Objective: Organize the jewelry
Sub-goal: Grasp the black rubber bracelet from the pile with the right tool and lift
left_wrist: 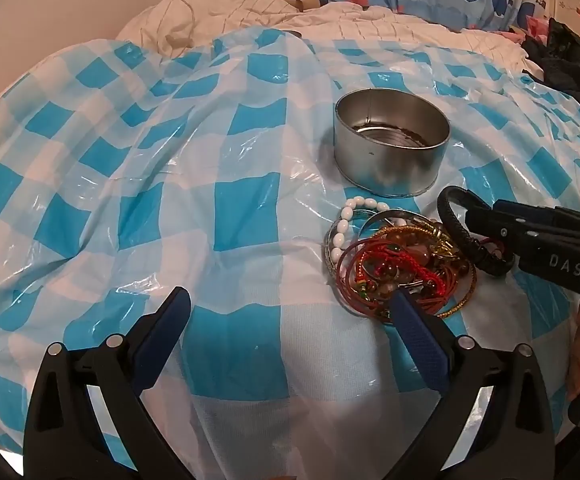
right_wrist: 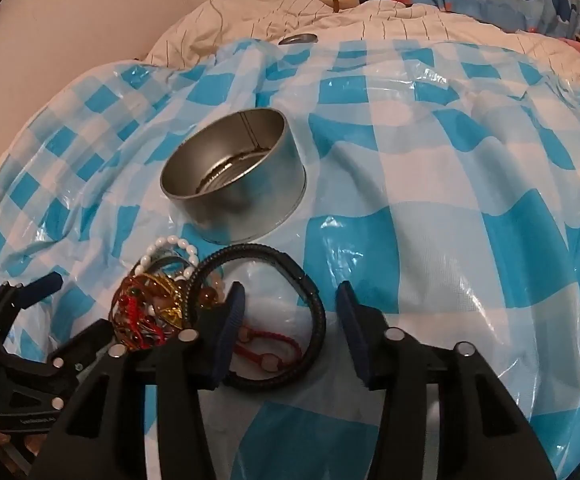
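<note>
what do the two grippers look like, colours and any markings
Both match: black plastic bodies with angular cut-out frames, round silver fasteners at the joints, and two fingers faced with dark blue ribbed pads. The left gripper shows this in its own view. The right gripper carries white lettering reading "DAS" on its side, seen from the left wrist view. No cables or sleeves show.

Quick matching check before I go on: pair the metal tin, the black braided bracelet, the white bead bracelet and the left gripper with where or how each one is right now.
Things:
1. metal tin
2. black braided bracelet
3. white bead bracelet
4. left gripper

States:
A. at the pile's edge nearest the tin
B. wide open, holding nothing
C. upright on the checked plastic sheet, no jewelry visible inside
D. its band runs between the right gripper's fingers

Pairs: 1-C, 2-D, 3-A, 4-B
</note>
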`<action>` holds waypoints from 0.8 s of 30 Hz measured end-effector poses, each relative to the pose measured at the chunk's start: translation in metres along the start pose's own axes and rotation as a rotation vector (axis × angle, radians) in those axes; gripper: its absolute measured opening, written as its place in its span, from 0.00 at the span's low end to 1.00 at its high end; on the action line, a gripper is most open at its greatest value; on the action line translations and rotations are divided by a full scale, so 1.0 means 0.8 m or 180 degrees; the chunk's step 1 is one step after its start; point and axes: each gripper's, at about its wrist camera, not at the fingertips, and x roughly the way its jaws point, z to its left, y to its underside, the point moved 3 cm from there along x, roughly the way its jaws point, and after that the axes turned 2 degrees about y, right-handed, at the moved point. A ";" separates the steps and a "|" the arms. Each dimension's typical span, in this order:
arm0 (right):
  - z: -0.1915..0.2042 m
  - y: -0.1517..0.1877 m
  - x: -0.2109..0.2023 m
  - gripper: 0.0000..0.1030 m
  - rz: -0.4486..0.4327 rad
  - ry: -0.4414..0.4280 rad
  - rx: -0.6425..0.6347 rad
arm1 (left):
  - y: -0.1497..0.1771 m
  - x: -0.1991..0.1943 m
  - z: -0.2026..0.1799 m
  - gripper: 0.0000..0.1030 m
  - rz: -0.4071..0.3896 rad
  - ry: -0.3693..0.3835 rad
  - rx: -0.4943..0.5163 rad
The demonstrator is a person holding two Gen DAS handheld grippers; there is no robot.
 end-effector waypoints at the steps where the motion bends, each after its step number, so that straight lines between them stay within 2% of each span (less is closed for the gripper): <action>1: 0.000 0.000 0.000 0.34 0.0010 0.0005 0.0002 | 0.000 0.000 -0.001 0.93 -0.0001 0.0000 -0.0005; 3: -0.001 0.001 0.000 0.16 0.0004 0.0029 -0.0013 | 0.000 0.004 -0.001 0.93 0.0000 0.0005 -0.0008; 4: 0.000 0.001 -0.002 0.12 -0.0015 0.0029 -0.0023 | 0.000 0.005 -0.003 0.93 0.0002 0.0010 -0.0005; 12: 0.005 -0.013 -0.034 0.04 -0.0395 0.0096 -0.0117 | 0.007 0.009 0.005 0.93 0.0086 0.0103 -0.0072; 15: 0.004 -0.015 -0.039 0.04 -0.0435 0.0096 -0.0126 | 0.009 0.011 0.003 0.93 0.0091 0.0146 -0.0075; 18: 0.003 -0.015 -0.033 0.05 -0.0356 0.0058 -0.0117 | 0.009 0.011 0.001 0.93 0.0075 0.0179 -0.0084; 19: 0.001 -0.015 -0.032 0.06 -0.0337 0.0053 -0.0095 | 0.009 0.011 0.002 0.93 0.0076 0.0185 -0.0106; 20: -0.002 -0.015 -0.031 0.15 -0.0327 0.0037 -0.0056 | 0.009 0.012 0.003 0.93 0.0080 0.0180 -0.0122; 21: -0.004 -0.015 -0.031 0.39 -0.0326 0.0031 -0.0031 | 0.008 0.012 0.004 0.93 0.0086 0.0171 -0.0140; 22: -0.005 -0.015 -0.031 0.48 -0.0348 0.0048 -0.0011 | 0.008 0.013 0.006 0.93 0.0094 0.0163 -0.0164; 24: -0.003 -0.014 -0.027 0.50 -0.0332 0.0064 -0.0045 | 0.007 0.014 0.009 0.93 0.0105 0.0173 -0.0190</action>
